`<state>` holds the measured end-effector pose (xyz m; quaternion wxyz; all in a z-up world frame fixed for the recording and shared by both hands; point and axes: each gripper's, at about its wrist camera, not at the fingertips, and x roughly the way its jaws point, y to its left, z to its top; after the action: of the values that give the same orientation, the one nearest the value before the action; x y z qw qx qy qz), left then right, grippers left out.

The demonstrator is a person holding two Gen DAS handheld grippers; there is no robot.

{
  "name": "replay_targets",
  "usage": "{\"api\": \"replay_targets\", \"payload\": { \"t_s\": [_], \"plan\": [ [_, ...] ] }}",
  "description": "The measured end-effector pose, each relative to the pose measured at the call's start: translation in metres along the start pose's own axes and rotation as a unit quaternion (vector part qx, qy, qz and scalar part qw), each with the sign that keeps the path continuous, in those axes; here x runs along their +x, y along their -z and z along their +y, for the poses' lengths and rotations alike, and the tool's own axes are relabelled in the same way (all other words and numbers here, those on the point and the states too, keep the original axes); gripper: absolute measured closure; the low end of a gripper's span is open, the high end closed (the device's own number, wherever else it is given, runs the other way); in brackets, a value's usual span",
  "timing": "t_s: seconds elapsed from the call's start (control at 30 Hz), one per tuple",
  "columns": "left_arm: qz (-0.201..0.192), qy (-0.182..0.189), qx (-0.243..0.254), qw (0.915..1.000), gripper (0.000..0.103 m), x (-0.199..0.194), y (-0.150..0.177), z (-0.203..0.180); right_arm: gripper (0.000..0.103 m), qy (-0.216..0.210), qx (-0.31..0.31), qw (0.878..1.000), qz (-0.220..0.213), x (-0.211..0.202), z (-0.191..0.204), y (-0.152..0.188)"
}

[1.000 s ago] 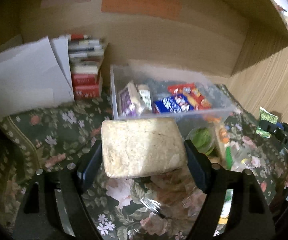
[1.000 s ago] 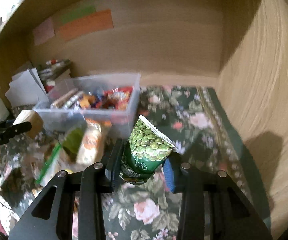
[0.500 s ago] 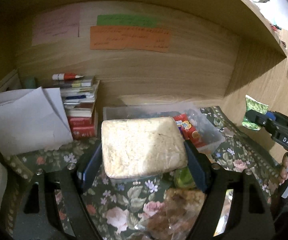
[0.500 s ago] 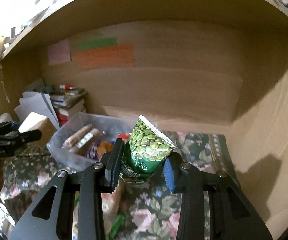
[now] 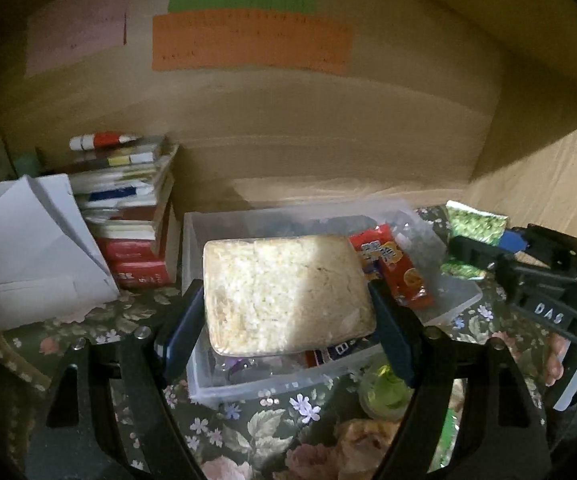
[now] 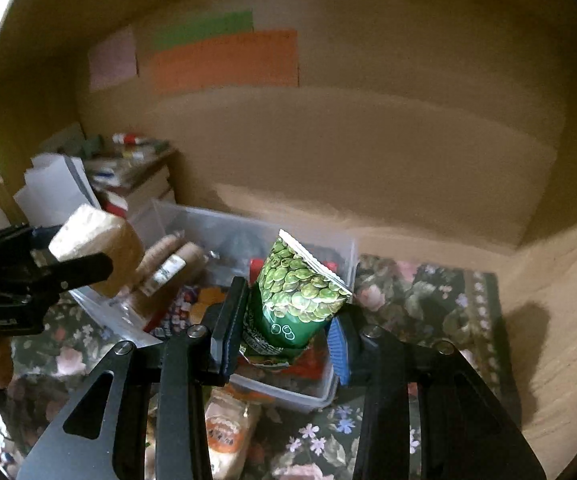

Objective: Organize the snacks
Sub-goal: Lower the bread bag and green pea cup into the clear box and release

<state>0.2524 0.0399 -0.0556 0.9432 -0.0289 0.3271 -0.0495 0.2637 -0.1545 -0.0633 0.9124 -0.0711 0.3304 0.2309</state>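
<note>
My left gripper (image 5: pixel 284 312) is shut on a pale puffed-rice cake in clear wrap (image 5: pixel 286 294), held over the near end of a clear plastic bin (image 5: pixel 460 300) of snack packets. That cake (image 6: pixel 96 246) and the left gripper (image 6: pixel 72 274) also show at the left of the right wrist view. My right gripper (image 6: pixel 284 326) is shut on a green pea-print snack packet (image 6: pixel 300 296), above the bin's near right corner (image 6: pixel 308 398). The same green packet (image 5: pixel 474 226) and the right gripper (image 5: pixel 484 246) appear at the right of the left wrist view.
The bin sits on a dark floral cloth (image 6: pixel 428 304) inside a wooden alcove. A book stack (image 5: pixel 128 208) and white papers (image 5: pixel 28 248) stand left of it. Loose snack packets (image 6: pixel 228 436) and a small green cup (image 5: pixel 386 392) lie in front. Coloured notes (image 5: pixel 248 42) hang on the back wall.
Both grippers have risen and moved forward toward the back wall, carrying their snacks from in front of the bin to over it. Neither grip has changed.
</note>
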Motion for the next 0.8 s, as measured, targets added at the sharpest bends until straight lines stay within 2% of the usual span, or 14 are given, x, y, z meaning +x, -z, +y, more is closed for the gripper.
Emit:
{"api": "replay_targets", "payload": {
  "t_s": [0.2, 0.43, 0.5, 0.57, 0.8],
  "plan": [
    [0.017, -0.004, 0.002, 0.9998, 0.024, 0.018, 0.004, -0.001, 0.069, -0.008, -0.003, 0.999, 0.035, 0.024, 0.002, 0.006],
    [0.026, -0.003, 0.009, 0.9996, 0.024, 0.025, 0.007, -0.005, 0.067, -0.005, 0.000, 0.999, 0.048, 0.034, 0.003, 0.009],
    [0.017, -0.007, 0.015, 0.9997, 0.023, 0.022, 0.007, -0.006, 0.061, -0.003, 0.002, 0.999, 0.048, 0.033, 0.002, 0.008],
    [0.010, -0.006, 0.019, 0.9998, 0.021, 0.016, 0.006, -0.009, 0.049, -0.001, 0.006, 0.999, 0.044, 0.029, 0.001, 0.007],
    [-0.013, -0.009, 0.018, 0.9997, 0.014, -0.018, 0.010, -0.007, 0.032, 0.003, 0.013, 1.000, -0.003, -0.013, 0.002, 0.004]
  ]
}}
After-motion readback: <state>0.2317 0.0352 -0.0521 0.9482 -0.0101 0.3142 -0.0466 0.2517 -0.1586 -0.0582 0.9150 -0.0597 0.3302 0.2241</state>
